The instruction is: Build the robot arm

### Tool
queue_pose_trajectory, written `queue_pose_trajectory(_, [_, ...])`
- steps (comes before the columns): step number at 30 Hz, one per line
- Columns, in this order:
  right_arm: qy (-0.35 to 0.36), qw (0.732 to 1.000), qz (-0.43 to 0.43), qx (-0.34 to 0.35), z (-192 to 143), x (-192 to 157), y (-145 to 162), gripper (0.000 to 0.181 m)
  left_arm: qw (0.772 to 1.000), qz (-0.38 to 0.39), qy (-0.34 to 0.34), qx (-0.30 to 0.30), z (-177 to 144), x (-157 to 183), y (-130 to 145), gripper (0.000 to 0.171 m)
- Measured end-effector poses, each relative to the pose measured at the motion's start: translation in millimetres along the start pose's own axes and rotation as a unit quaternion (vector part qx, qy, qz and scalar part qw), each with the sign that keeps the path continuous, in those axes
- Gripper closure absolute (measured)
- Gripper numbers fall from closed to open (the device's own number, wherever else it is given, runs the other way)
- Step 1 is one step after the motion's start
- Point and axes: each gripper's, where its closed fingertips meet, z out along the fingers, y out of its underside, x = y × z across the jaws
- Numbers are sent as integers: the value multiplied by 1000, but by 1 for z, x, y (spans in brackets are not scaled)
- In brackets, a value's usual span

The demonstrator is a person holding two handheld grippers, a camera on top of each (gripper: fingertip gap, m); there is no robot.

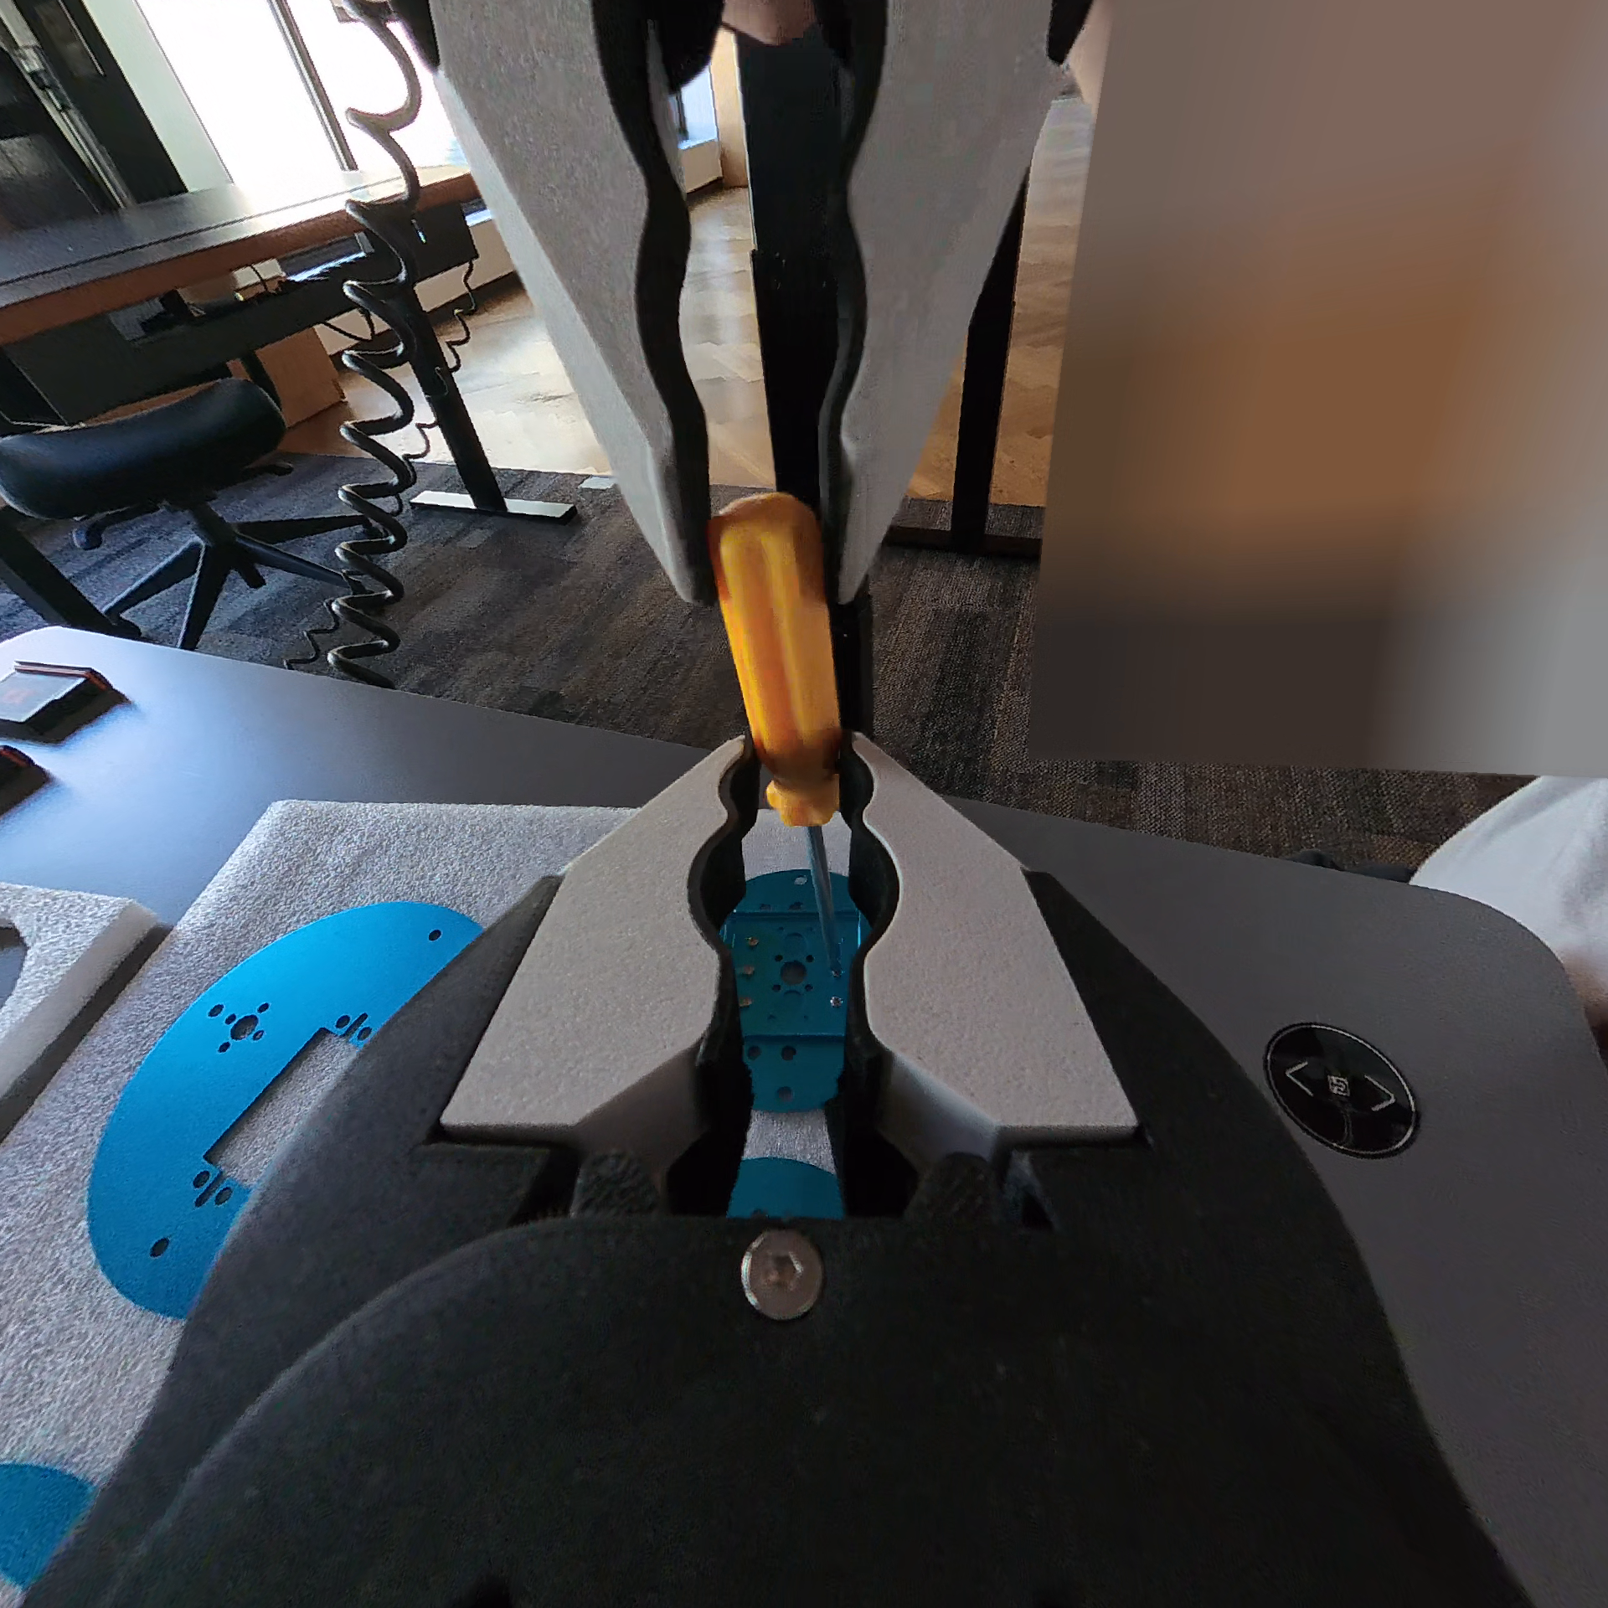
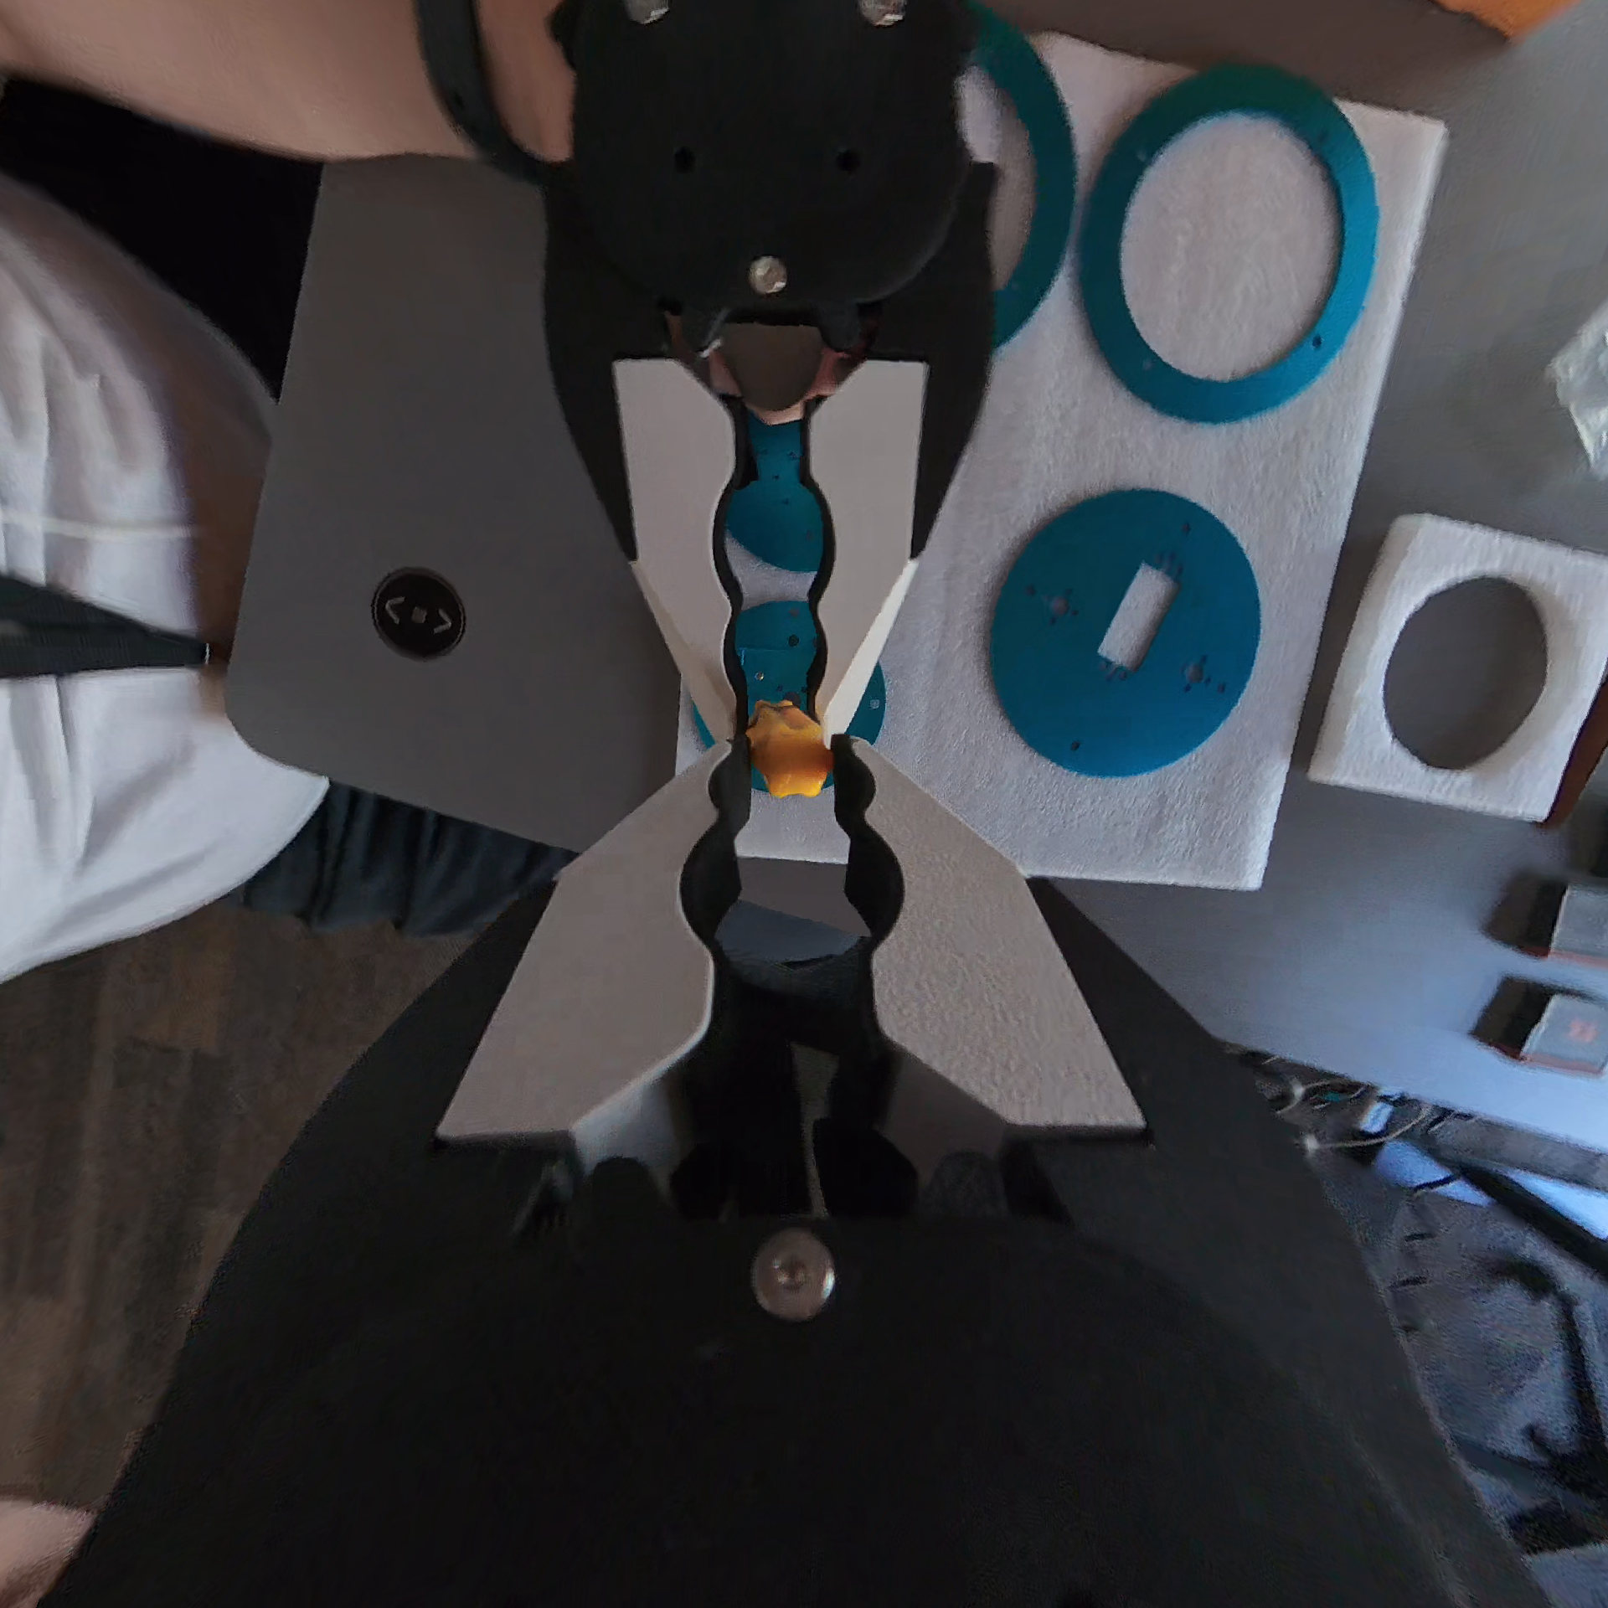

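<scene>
An orange-handled screwdriver [image 1: 779, 661] stands nearly upright. Its thin shaft points down onto a small blue bracket with holes [image 1: 783, 983] that lies on a white foam sheet [image 1: 261, 870]. My right gripper [image 1: 774, 583] comes down from above and is shut on the top of the handle; in its own view [image 2: 787, 753] the handle end [image 2: 783, 766] shows between its tips. My left gripper [image 1: 800, 753] reaches in low over the bracket, its jaws closed narrowly around the handle's lower collar. It also shows in the right wrist view [image 2: 783, 722].
On the foam lie a blue disc with a rectangular slot [image 2: 1122, 635] and blue rings [image 2: 1227, 244]. A foam block with an oval hole [image 2: 1462, 679] and small boxes [image 2: 1557, 1027] sit beside it. The grey table has a round black button [image 1: 1340, 1088]. There is about 5 cm between the tips of the two grippers.
</scene>
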Motion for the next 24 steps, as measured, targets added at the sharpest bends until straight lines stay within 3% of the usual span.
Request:
queue_pose_trajectory(9, [36, 994, 101, 7, 0, -2, 2, 162, 1000, 4, 0, -2, 3, 2, -1, 156])
queue_pose_trajectory(14, [-1, 1000, -23, 11, 0, -8, -4, 165, 1000, 11, 12, 1, 3, 6, -1, 157])
queue_pose_trajectory(17, [-10, 999, -41, 0, 2, -7, -6, 165, 1000, 7, 12, 2, 1, 5, -1, 157])
queue_pose_trajectory(20, [-13, 1000, 7, -8, 3, -4, -6, 165, 1000, 1, 7, 2, 0, 3, 0, 157])
queue_pose_trajectory(24, [40, 993, 112, -21, 1, 3, 1, 164, 1000, 7, -5, -3, 1, 0, 1, 156])
